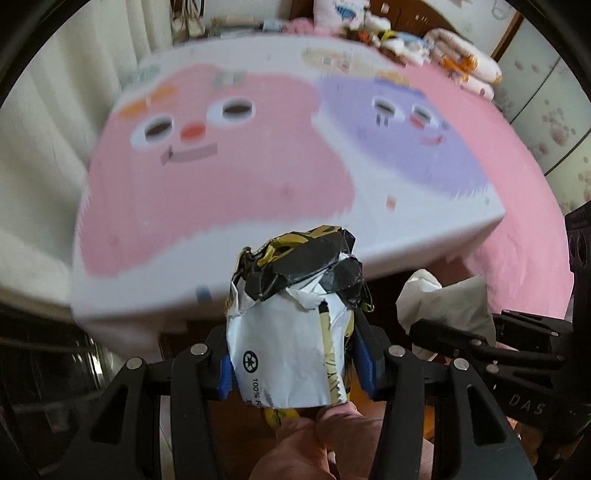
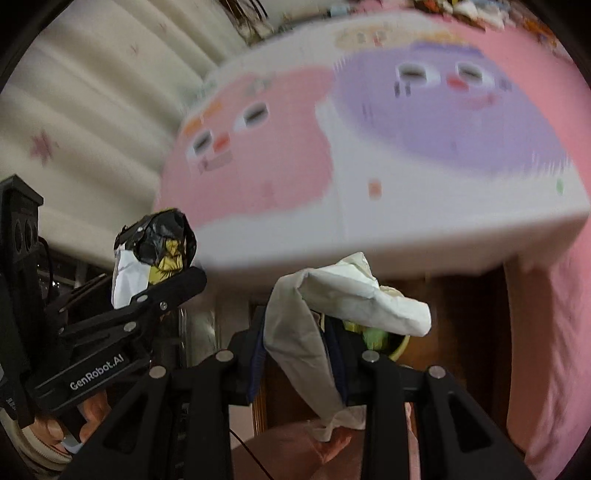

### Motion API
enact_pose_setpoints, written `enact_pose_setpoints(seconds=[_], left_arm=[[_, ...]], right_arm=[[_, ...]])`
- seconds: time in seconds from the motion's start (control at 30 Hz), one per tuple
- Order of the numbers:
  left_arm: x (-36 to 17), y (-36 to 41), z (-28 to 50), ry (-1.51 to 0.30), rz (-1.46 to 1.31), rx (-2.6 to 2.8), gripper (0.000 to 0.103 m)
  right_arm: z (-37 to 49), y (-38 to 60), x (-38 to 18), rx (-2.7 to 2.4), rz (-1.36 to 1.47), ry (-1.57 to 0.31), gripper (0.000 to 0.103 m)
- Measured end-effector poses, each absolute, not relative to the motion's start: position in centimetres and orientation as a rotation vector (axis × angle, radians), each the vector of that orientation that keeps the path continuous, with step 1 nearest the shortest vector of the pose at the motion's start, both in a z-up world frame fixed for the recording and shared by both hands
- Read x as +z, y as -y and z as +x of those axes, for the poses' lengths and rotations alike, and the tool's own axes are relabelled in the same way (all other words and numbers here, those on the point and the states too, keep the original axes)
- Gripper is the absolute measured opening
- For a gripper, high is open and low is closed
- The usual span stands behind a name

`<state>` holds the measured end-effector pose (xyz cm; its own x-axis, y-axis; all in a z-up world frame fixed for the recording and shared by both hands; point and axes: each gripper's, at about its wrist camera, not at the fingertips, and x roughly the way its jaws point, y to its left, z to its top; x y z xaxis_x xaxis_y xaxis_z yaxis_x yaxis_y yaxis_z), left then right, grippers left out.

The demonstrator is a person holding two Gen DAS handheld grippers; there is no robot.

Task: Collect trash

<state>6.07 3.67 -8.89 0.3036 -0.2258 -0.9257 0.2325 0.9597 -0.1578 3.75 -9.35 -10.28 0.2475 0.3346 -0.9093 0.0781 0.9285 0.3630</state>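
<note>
The left gripper (image 1: 295, 373) is clenched on a crumpled wrapper (image 1: 295, 317) and the right gripper (image 2: 299, 365) on a tissue (image 2: 332, 306), both held side by side before the bed (image 1: 221, 184), with no bin seen

Place: a home bedroom.
Bed (image 1: 524, 206): pink sheet, cartoon-face quilt (image 1: 229, 177) spread on top.
Head end: folded blankets (image 1: 465, 62) and soft toys (image 1: 343, 14) piled up.
Window side: pale curtains (image 2: 92, 110).
Floor: dark wood (image 2: 461, 314).
</note>
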Motion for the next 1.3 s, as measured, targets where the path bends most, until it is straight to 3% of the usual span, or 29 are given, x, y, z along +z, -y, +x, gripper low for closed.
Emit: enact_pose_setpoints(seconds=[0.43, 0.73, 0.8, 0.87, 0.9, 0.97, 1.3], left_arm=[[-26.2, -1.3, 3.7, -1.375, 0.021, -0.280, 0.052], [-37.0, 0.9, 4.7, -1.410, 0.036, -0.222, 0.066], [-38.7, 1.0, 5.0, -1.437, 0.023, -0.195, 0.076], [-40.0, 0.4, 5.2, -1.455, -0.003, -0.162, 0.099], [-40.4, -0.1, 5.2, -1.457, -0.017, -0.149, 0.103], [-40.8, -0.8, 5.4, -1.456, -0.034, -0.144, 0.102], [-40.1, -1.4, 5.2, -1.439, -0.017, -0.129, 0.102]], right_arm=[[2.4, 11.0, -30.0, 0.093, 0.399, -1.512, 0.031], [4.3, 12.4, -41.2, 0.064, 0.396, -1.575, 0.035], [4.2, 12.7, -42.5, 0.053, 0.407, -1.580, 0.043], [4.0, 13.5, -43.3, 0.053, 0.438, -1.580, 0.059], [4.0, 13.8, -43.5, 0.056, 0.453, -1.577, 0.064], [3.9, 14.1, -43.7, 0.070, 0.461, -1.561, 0.070], [3.7, 13.6, -43.3, 0.070, 0.410, -1.538, 0.072]])
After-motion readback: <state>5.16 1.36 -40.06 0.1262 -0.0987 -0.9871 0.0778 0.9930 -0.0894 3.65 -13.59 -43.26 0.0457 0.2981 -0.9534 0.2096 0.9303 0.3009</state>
